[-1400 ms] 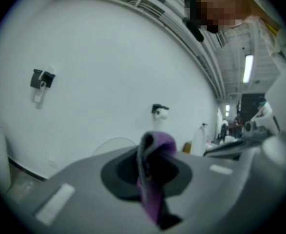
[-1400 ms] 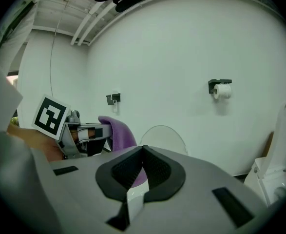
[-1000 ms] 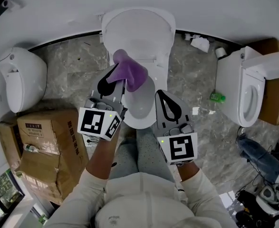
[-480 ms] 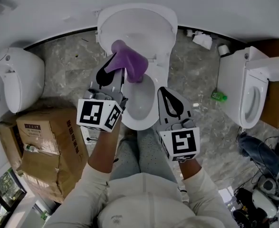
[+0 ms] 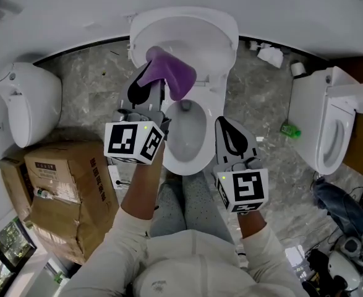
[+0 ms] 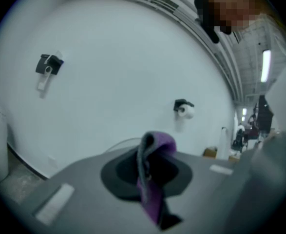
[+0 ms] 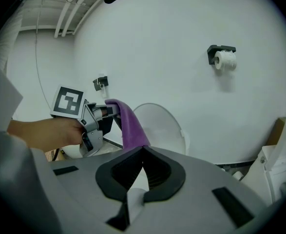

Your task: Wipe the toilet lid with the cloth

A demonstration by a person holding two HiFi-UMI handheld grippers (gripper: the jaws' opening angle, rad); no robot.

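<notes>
By the white wall [image 5: 76, 11], left tongs [image 5: 149, 86] pinch draped purple cloth [image 5: 172, 73]; right tongs [image 5: 226, 125] closed.

Cream sleeves [image 5: 107, 240], grey-and-black left claw [image 5: 149, 85] and right claw [image 5: 226, 125], black-and-white marker cubes [image 5: 135, 142]

washroom with toilets [image 5: 193, 36], paper roll [image 7: 225, 59]
</notes>
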